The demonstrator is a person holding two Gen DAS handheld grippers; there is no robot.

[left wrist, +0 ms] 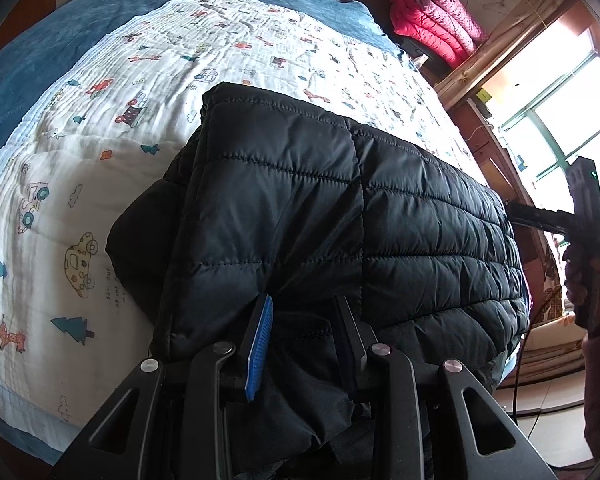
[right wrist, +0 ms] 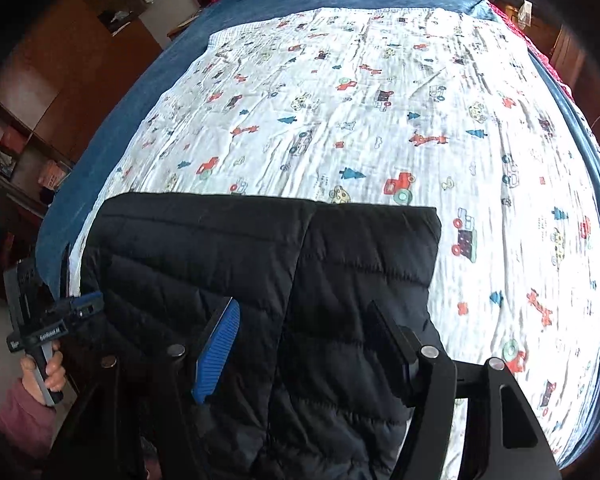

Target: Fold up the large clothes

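A black quilted jacket [left wrist: 340,208] lies folded into a thick rectangle on the near part of the bed, its far edge straight. My left gripper [left wrist: 304,300] is shut on the jacket's near edge, with dark fabric bunched between its blue pad [left wrist: 260,344] and the other finger. In the right wrist view the same jacket [right wrist: 340,264] lies under my right gripper [right wrist: 303,304], which hangs open and wide above it with nothing pinched. The left gripper [right wrist: 86,305] shows there at the jacket's left edge, held by a hand [right wrist: 50,372]. The right gripper [left wrist: 516,212] appears beside the jacket's right edge.
A white blanket [right wrist: 380,120] printed with cars and trees covers the bed over a blue bedspread [left wrist: 40,52]. A folded pink quilt [left wrist: 432,20] sits on a shelf by the window [left wrist: 560,120]. Wooden shelves and cupboards [right wrist: 32,120] stand left of the bed.
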